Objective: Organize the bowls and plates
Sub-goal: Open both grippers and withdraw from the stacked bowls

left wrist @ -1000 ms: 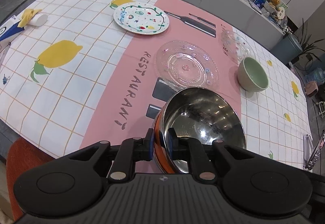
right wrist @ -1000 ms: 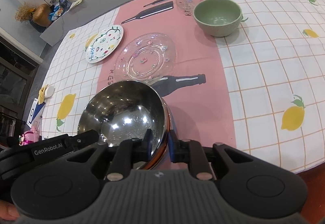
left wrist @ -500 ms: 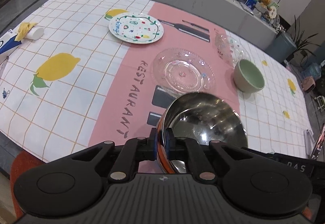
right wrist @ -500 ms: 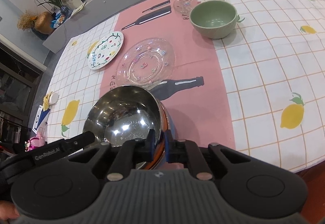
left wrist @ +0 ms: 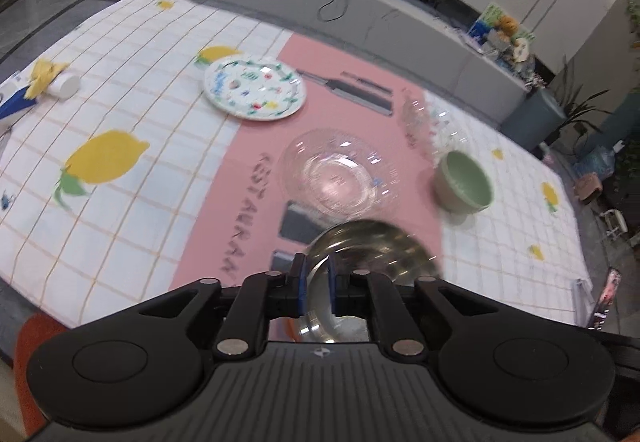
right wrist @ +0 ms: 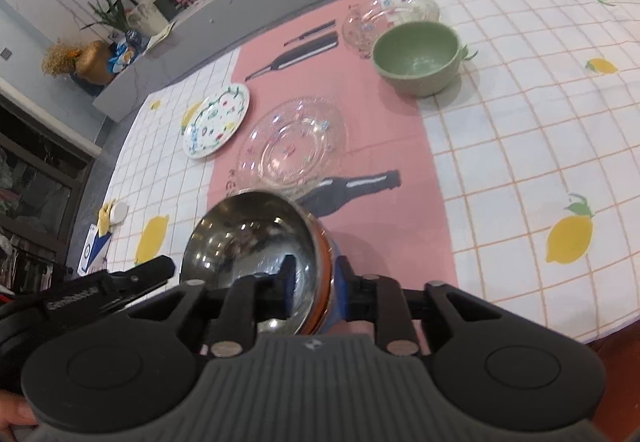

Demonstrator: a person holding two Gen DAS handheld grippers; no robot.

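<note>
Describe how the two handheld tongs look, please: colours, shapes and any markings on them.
Both tongs are matte black plastic. Each has a ribbed grey-black top plate with a small emblem, two round discs at the sides, and linkage bars with silver rivets leading to two fingers with blue pads. In the right wrist view, the left tongs carry white "GenRobot.AI" lettering. The right tongs look the same. No cables or sleeves are visible.

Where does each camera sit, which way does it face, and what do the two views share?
Left wrist: sits on the left tool, looking forward and down over the table; its fingers straddle the steel bowl rim. No hand shows.
Right wrist: sits on the right tool, looking down across the tablecloth; its fingers straddle the same bowl's opposite rim. The left tool and a fingertip show at left.
Shared: steel bowl, clear plate, painted plate, green bowl.
</note>
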